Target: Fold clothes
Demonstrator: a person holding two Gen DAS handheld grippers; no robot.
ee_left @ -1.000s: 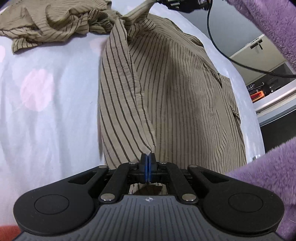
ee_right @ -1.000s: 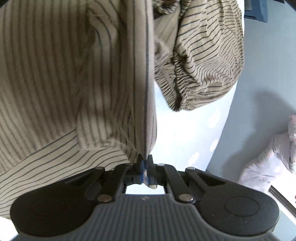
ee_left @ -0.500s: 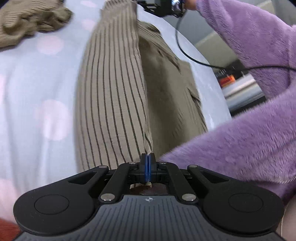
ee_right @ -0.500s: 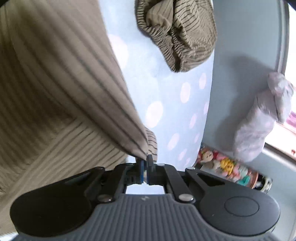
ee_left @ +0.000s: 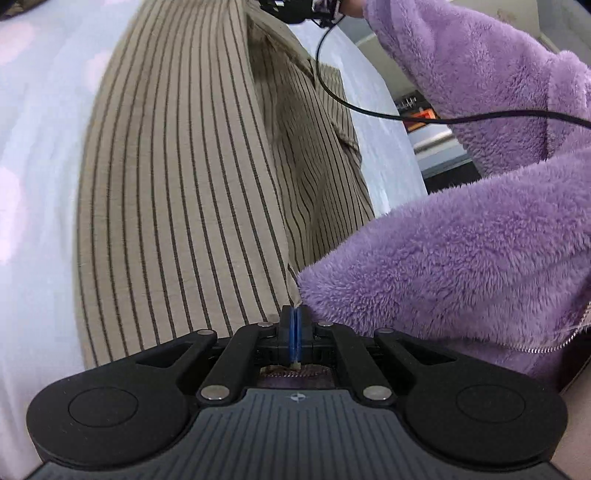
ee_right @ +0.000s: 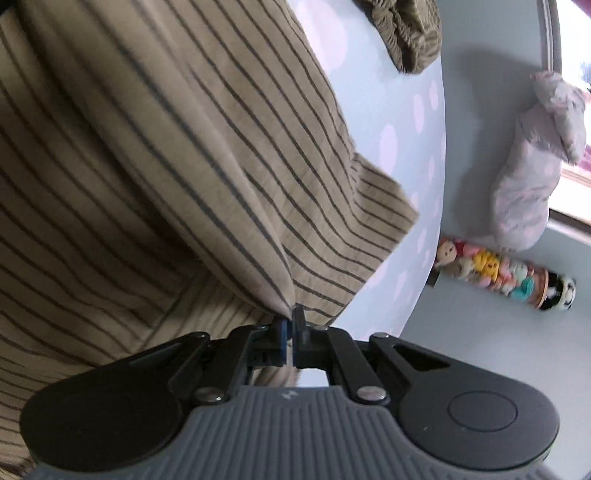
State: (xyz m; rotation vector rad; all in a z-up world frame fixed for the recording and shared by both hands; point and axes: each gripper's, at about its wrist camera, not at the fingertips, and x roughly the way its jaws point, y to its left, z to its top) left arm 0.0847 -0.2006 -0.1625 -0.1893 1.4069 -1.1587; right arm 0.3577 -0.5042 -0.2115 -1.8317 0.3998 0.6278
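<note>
Fold under way on the striped shirt [ee_left: 177,192], spread on the dotted bed sheet [ee_left: 33,147]. Left gripper [ee_left: 294,325] with fingers pressed together, clamped on a shirt edge by the purple sleeve [ee_left: 461,258]. Right gripper [ee_right: 290,326] likewise pinched on a fold of the same shirt [ee_right: 166,147], cloth drawn to a point at its fingers and raised off the layer below. Best done, by the look of it: both hands level and in step, lifted edge kept taut between them so the panel lays over flat, stripes of the upper layer lined up with those beneath. Lowered close to the sheet before any release, else a risk of bunching or a skewed crease. Cable [ee_left: 369,110] kept clear of the cloth. Second striped garment [ee_right: 406,33] crumpled farther up the bed, well apart, left alone for now.
</note>
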